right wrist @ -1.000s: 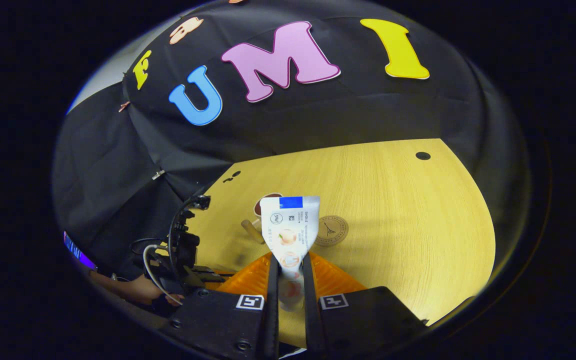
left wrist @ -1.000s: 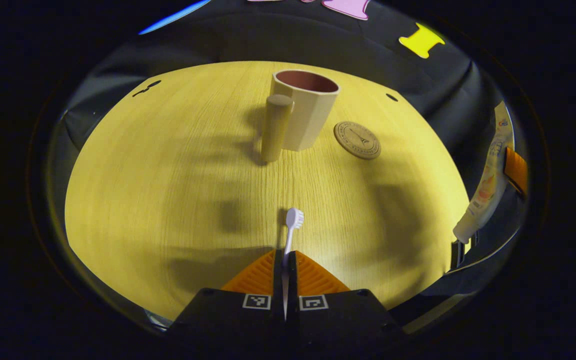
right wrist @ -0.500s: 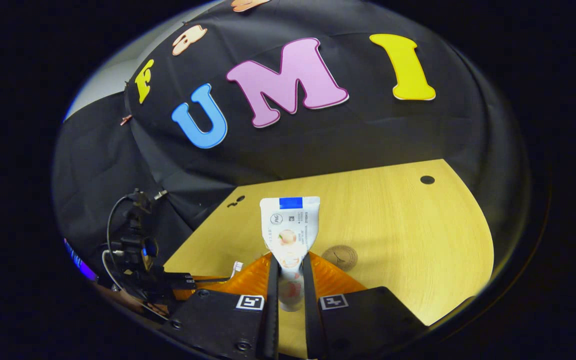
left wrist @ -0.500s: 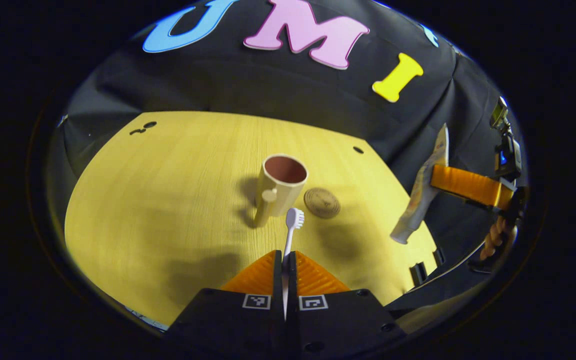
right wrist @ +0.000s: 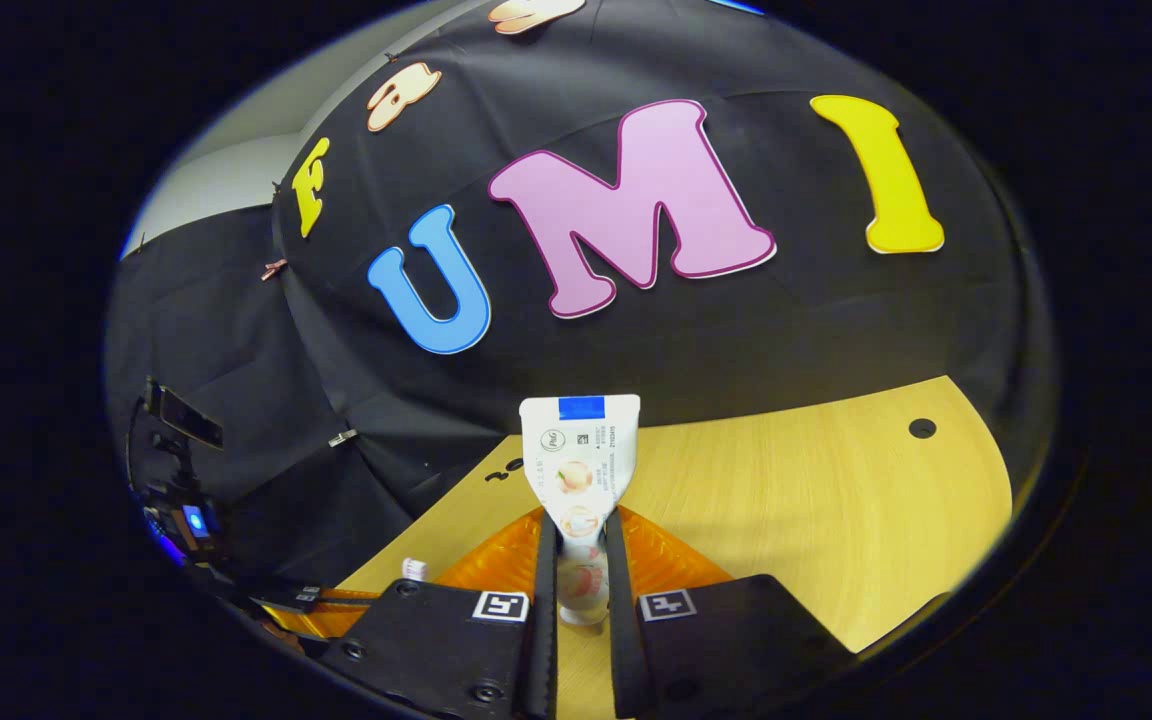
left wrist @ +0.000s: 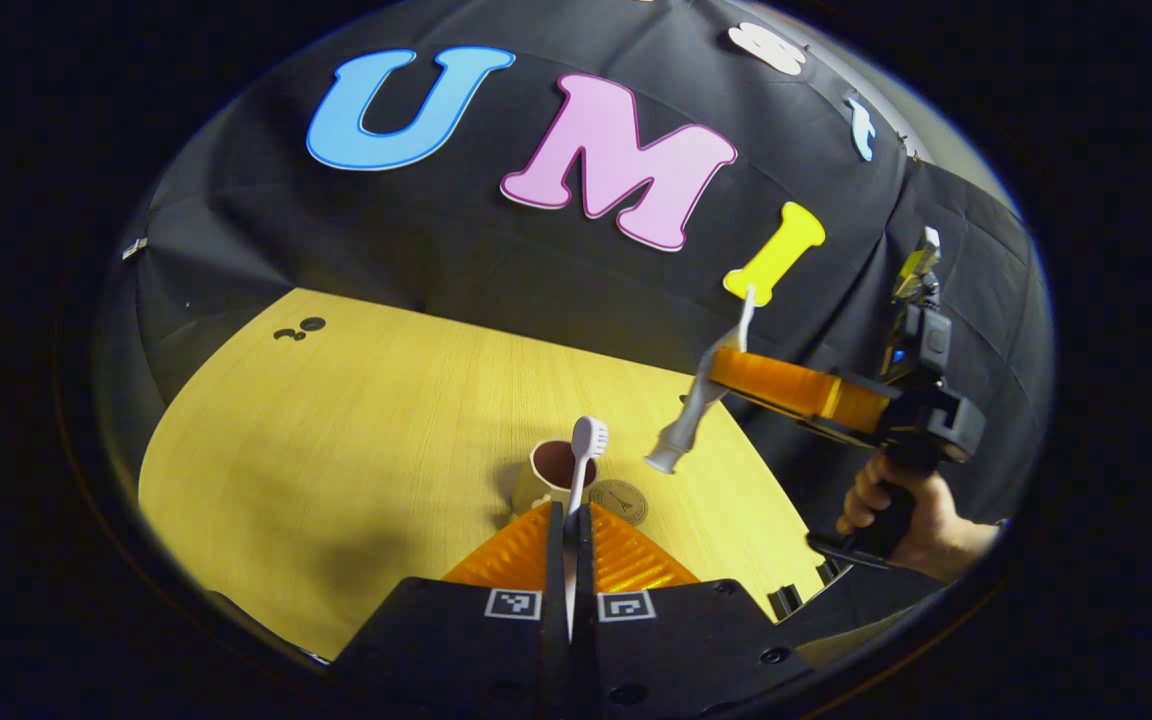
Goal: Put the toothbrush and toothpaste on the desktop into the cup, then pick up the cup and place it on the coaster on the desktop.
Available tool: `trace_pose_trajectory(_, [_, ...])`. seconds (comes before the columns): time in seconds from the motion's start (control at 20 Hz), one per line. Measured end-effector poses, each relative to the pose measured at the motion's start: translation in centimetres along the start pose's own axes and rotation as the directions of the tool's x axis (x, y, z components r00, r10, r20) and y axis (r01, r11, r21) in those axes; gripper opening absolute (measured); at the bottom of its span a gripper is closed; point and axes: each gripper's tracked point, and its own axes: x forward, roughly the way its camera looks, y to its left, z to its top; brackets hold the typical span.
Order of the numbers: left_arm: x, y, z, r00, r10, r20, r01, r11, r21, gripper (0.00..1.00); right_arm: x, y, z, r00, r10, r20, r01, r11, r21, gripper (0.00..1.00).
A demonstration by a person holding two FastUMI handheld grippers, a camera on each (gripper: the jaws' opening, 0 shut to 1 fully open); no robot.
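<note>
The wooden desktop carried the cup and, just beside it to the right, the round coaster. Two small dark holes marked the desktop's far left corner, and one hole marked the far right in the right gripper view. Nothing stood between the grippers and the cup.

The left gripper had its fingers pressed together on the handle of the toothbrush. The brush projected forward from the fingertips, and its bristle head overlapped the cup's open mouth in the left gripper view; whether it was over the cup or nearer the camera could not be told.

The right gripper pinched the toothpaste near its cap end, with the flat crimped end pointing away from the camera.

The left gripper view also showed the right gripper from the side, held by a hand above the desktop's right edge, with the tube hanging cap-down. The right gripper view showed the left gripper at the lower left, and the toothbrush head beside it.
</note>
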Motion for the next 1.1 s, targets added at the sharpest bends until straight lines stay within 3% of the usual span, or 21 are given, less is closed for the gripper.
trace_pose_trajectory(0.4, [-1.6,0.5,1.3,1.000,-0.001,0.023,0.000,1.000,0.013,0.06,7.5,-2.3,-5.4,0.993,-0.042,-0.109,0.032,0.996,-0.084,0.25])
trace_pose_trajectory(0.7, [-1.9,1.4,1.4,1.000,0.025,0.016,-0.025,1.000,0.012,0.06,8.9,-3.6,-10.3,0.968,-0.073,-0.238,0.032,0.984,-0.174,0.26])
trace_pose_trajectory(0.75, [-1.8,1.5,1.5,1.000,0.026,0.014,-0.026,1.000,0.011,0.06,9.0,-3.8,-10.9,0.965,-0.081,-0.250,0.031,0.980,-0.197,0.19])
trace_pose_trajectory(0.8, [-1.7,1.6,1.6,0.999,0.029,0.013,-0.029,1.000,0.009,0.06,9.1,-3.8,-11.3,0.962,-0.080,-0.261,0.024,0.977,-0.212,0.25])
trace_pose_trajectory(1.1, [-1.5,2.5,1.8,0.998,0.057,0.020,-0.057,0.998,-0.013,0.06,9.2,-4.9,-14.9,0.924,-0.131,-0.359,0.000,0.939,-0.343,0.30])
